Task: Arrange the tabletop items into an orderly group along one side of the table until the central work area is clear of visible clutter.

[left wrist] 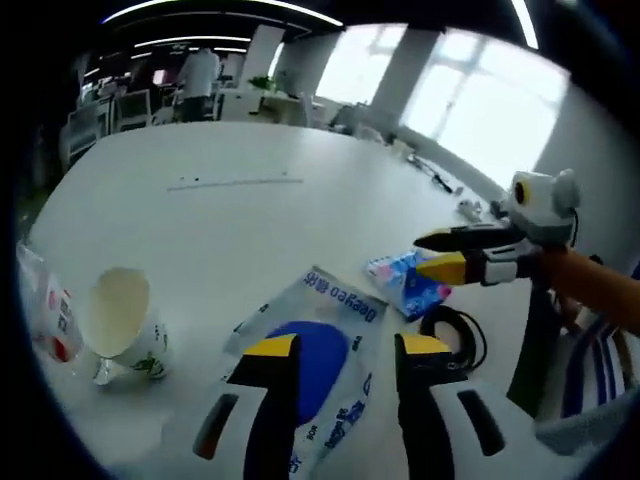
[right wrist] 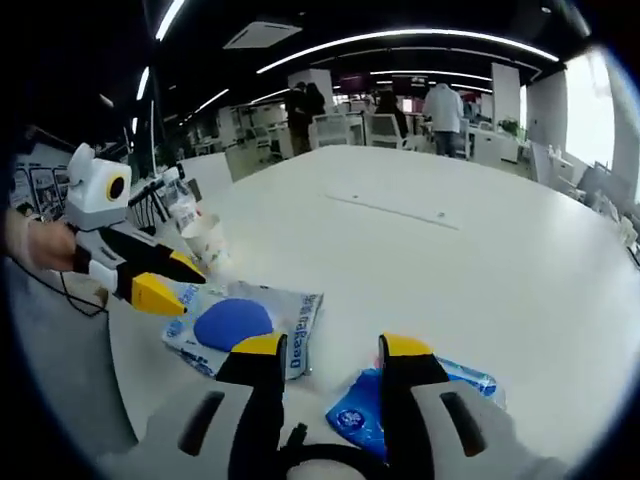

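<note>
In the left gripper view, the left gripper [left wrist: 345,352] rises from the bottom with its two yellow-tipped jaws parted and nothing between them, held above a clear wet-wipe pack [left wrist: 318,345] with a blue oval on its face, which lies flat on the white table [left wrist: 250,215]. Beside the pack on the left, a paper cup [left wrist: 122,325] with a green leaf print lies tipped, its open mouth facing the camera, and a small red-and-white packet [left wrist: 45,315] sits at the table's edge beyond it. To the right lies a blue tissue packet [left wrist: 408,282], with a coil of black cable [left wrist: 455,330] just beside it. The right gripper [left wrist: 440,255] enters from the right, jaws apart and empty, its tips over the blue packet. In the right gripper view, the right gripper's jaws stand open above the blue packet, the wipe pack lies to their left, and the left gripper hovers over that pack. Behind the table is an open office with desks and people standing far off.
</note>
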